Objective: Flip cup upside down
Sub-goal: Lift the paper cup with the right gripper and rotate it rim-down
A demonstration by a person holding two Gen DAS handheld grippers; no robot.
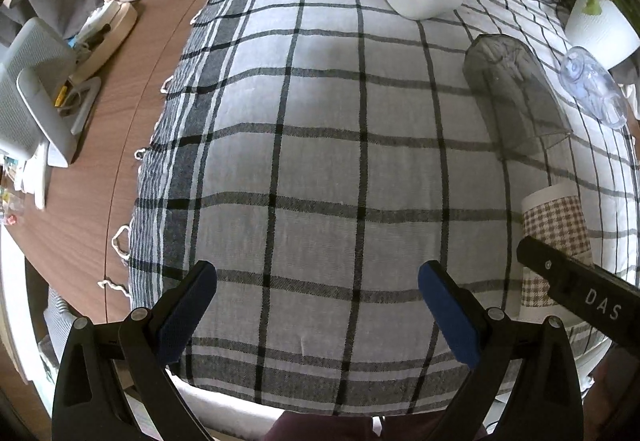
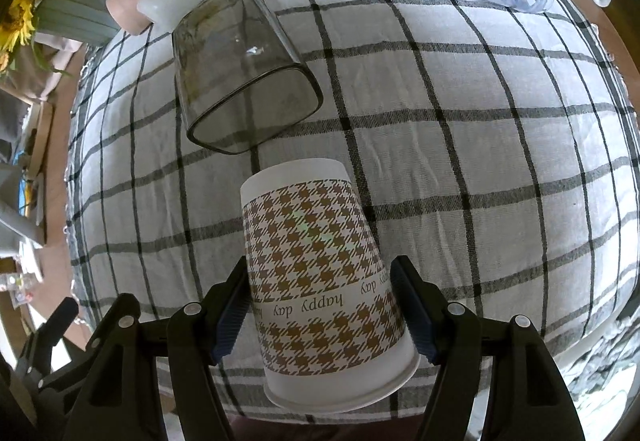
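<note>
Right gripper (image 2: pixel 320 311) pinches the paper cup (image 2: pixel 320 277) between its fingers, base pointing forward; lower squarely, release gently. Left gripper (image 1: pixel 318 305) spread, idle.

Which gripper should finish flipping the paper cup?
Right. The right gripper already brackets the paper cup, pads at both its sides. The left gripper is open over bare cloth.

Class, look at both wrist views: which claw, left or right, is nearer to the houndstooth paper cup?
Right. The right claw has its fingers on either side of the houndstooth paper cup, touching it. The left claw is open over bare cloth, with the cup off to its right.
</note>
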